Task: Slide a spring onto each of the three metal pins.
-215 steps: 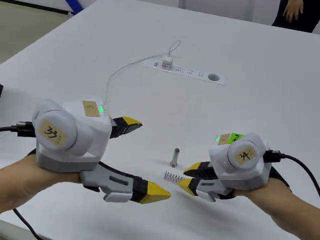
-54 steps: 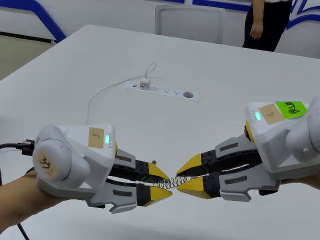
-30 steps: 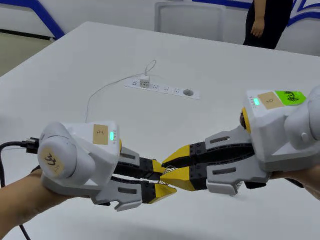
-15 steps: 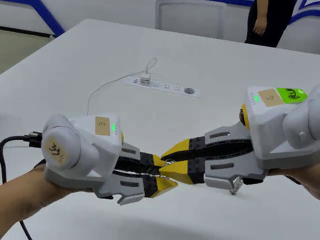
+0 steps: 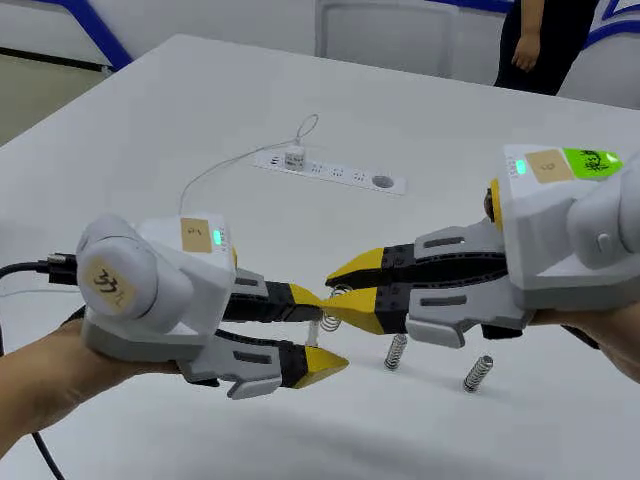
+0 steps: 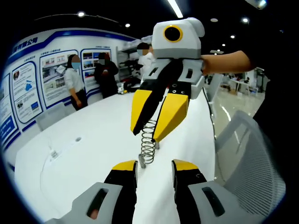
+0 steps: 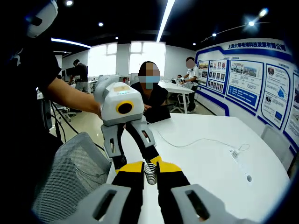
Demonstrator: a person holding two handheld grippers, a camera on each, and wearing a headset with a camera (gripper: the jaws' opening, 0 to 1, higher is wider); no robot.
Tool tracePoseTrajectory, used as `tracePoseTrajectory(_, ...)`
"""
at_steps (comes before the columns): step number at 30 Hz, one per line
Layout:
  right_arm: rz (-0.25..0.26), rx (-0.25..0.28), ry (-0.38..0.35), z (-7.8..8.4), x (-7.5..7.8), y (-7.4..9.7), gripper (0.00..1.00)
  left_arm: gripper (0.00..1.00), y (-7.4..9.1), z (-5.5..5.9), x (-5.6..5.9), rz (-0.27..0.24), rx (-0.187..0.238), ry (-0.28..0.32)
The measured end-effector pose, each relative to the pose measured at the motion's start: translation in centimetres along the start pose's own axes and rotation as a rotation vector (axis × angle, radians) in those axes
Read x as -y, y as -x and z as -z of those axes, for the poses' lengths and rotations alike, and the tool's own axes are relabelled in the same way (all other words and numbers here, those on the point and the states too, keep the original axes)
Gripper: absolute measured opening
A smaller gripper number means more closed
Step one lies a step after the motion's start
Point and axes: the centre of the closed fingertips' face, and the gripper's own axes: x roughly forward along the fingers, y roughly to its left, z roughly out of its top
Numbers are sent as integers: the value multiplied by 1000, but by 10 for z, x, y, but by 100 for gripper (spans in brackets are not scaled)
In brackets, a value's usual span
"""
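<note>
Above the white surface [image 5: 150,130], a thin silver coil spring [image 6: 148,142] is pinched by its upper end in your right tool [image 7: 150,169], lower end at a short metal pin [image 6: 142,163]. Your left tool [image 6: 155,164] is spread just before it. Two more springs [image 5: 396,351] stand nearby.

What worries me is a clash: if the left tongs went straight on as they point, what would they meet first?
Most likely the spring, with a metal pin at its lower end, held in the shut right tongs just ahead of the open left tongs, though depth is unclear.
</note>
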Motion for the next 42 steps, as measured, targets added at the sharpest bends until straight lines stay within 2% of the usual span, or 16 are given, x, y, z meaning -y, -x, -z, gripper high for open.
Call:
tracePoseTrajectory(3,24,-7,-5,2,8,1,11,38,2,7,-5,-24,-35,-12)
tracePoseTrajectory(10,96,-16,-30,7,30,0,11,48,8,14,-10,-41,-48,11)
tracePoseTrajectory(16,128,-20,-71,13,48,-8,11,64,11,25,-18,-67,-82,41)
tracePoseTrajectory(21,141,-22,-96,19,58,-17,11,66,10,34,-17,-62,-113,30)
tracePoseTrajectory(25,148,-27,-114,25,65,-24,11,71,10,38,-21,-80,-119,39)
tracePoseTrajectory(28,146,-31,-125,30,67,-31,11,79,11,42,-27,-102,-123,52)
tracePoseTrajectory(31,137,-49,-131,37,69,-38,11,81,13,44,-30,-110,-120,62)
tracePoseTrajectory(35,133,-59,-146,44,72,-46,11,91,16,47,-37,-136,-116,77)
tracePoseTrajectory(42,149,-71,-192,59,80,-55,11,98,16,49,-39,-151,-102,102)
